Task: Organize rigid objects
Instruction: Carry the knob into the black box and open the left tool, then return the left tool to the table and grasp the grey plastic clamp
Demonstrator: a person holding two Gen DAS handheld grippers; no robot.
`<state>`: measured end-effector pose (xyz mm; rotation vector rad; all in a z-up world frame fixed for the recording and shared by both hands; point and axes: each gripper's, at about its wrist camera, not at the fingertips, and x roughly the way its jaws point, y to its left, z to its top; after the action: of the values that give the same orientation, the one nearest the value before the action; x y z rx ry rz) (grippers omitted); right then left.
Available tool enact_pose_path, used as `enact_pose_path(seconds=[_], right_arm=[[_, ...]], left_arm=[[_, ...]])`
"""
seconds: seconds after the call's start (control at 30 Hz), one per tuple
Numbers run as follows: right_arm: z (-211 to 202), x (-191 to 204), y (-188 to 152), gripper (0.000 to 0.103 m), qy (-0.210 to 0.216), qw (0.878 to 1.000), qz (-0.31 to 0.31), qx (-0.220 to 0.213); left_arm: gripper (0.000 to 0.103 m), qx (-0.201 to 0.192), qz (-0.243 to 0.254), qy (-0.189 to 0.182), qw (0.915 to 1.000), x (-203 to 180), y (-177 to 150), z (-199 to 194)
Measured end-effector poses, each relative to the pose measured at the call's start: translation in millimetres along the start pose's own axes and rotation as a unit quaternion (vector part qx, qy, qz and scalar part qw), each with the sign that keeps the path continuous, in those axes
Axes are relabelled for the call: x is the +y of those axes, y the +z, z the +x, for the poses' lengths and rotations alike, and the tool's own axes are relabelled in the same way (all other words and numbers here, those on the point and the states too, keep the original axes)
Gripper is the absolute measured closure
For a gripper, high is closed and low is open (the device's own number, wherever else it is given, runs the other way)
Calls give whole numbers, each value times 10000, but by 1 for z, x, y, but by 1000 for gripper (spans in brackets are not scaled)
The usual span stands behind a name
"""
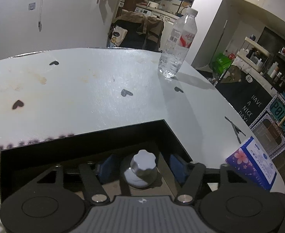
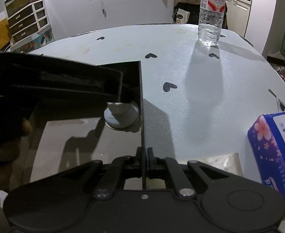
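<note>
Bottle with a gray knobby cap (image 1: 141, 171) stands inside one black box (image 1: 95, 136), close to the box's far right corner. It is small, round and white, and its cap has bumpy sides. The box has thin, flat, shiny walls and a smooth brown floor, with lots of open floor to the left of the little bottle. The left gripper (image 1: 142, 167) reaches into the box with its two blue pads wide apart, one on each side of the little bottle, and the pads do not touch it. The right gripper (image 2: 144, 155) is closed tight on the right wall of the box, pinching the thin edge between its two black fingers. The table (image 2: 191, 89) is pale and a bit sparkly, with small black hearts on it and a few brown stains. One clear plastic water bottle (image 2: 211, 17) with a red and white label stands far back near the table's edge. One purple tissue pack (image 2: 276, 151) with pink flowers lies at the right edge of the table. Between the box and these two things the table top is bare.
</note>
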<state>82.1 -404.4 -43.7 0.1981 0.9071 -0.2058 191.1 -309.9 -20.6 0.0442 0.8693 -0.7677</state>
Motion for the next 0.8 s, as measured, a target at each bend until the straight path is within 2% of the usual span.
enact_pose_path(seconds=[0.13,0.2,0.33,0.57,0.73,0.8], right_arm=[[0,1,-1,99,1,10000,-21,-7],[-1,1,-1,99,13,10000,-9,-13],[-1,0,-2,99,36,10000,11,-15],[-2,3,-1,99,-5,10000,-52,-5],[-2,4,-1,99,-9,10000,-53,1],[-2,3,-1,99,-7,10000,-36,-2]], left_arm=[[20,-270,104,-32,9996,0,-2,-23],[12,-474,159,-37,9987,0,-4,-40],[3,-952,303,86,9950,4,-12,-76],[0,-1396,249,852,9862,39,-30,-124],[0,-1536,-115,1533,9761,80,-47,-152],[0,-1607,-340,1832,9693,99,-55,-165]])
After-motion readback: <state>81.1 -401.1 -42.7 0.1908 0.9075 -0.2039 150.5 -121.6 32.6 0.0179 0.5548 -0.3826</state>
